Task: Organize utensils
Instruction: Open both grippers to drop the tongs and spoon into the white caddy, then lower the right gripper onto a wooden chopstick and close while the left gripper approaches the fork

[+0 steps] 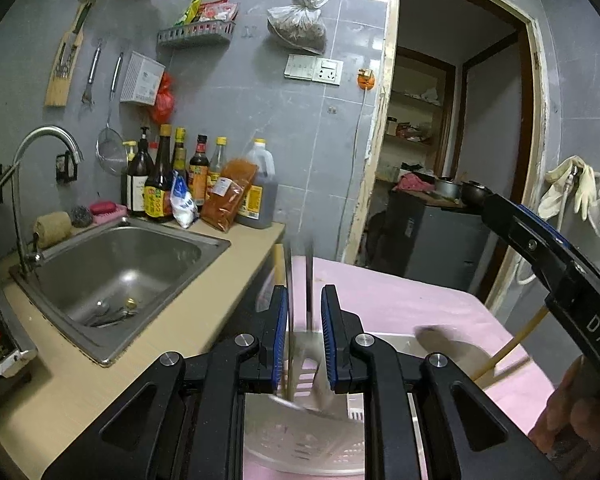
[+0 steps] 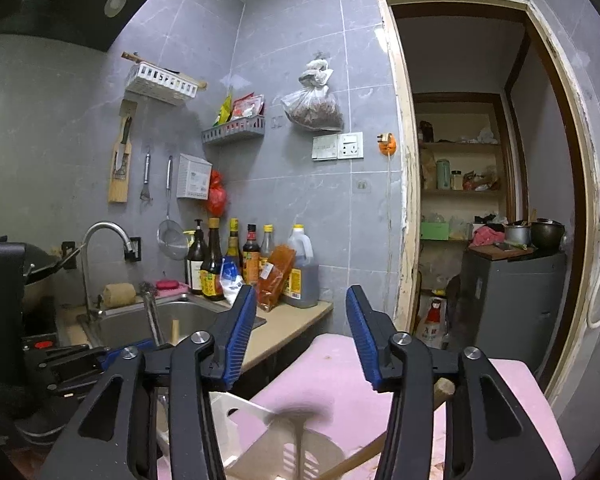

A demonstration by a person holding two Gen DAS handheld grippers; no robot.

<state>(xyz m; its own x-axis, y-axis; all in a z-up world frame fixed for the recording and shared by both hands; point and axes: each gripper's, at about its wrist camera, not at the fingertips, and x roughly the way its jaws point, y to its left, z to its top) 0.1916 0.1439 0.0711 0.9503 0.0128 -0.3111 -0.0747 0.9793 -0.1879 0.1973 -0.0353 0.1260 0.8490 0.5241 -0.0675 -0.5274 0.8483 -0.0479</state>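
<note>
The left hand-held gripper (image 1: 304,320) has its two blue pads close together. Thin metal utensils (image 1: 309,280) stand upright between the pads. They are blurry, so it is hard to say what kind they are, or if both pads press on them. The bottom ends of the utensils go down into a white plastic basket (image 1: 300,444) with holes in it. The basket sits on a pink tabletop (image 1: 400,296), right under the gripper.

The right hand-held gripper (image 2: 302,332) is partly open, and nothing is between its pads. It hangs above the same white basket (image 2: 240,412) and the pink tabletop (image 2: 340,364). A blurry spoon-like thing (image 2: 300,432) stands in the basket below it. A wooden stick (image 2: 352,460) leans there too, with its end poking out near the right finger.

In the left view, wooden chopsticks (image 1: 500,360) lie slanted beside the basket, under the black arm of the other gripper (image 1: 548,280).

To the left is a metal sink (image 1: 120,276) with a tap (image 1: 40,148). Some cutlery (image 1: 108,314) lies in the sink. Bottles (image 1: 172,176) stand in a row behind it by the grey wall.
</note>
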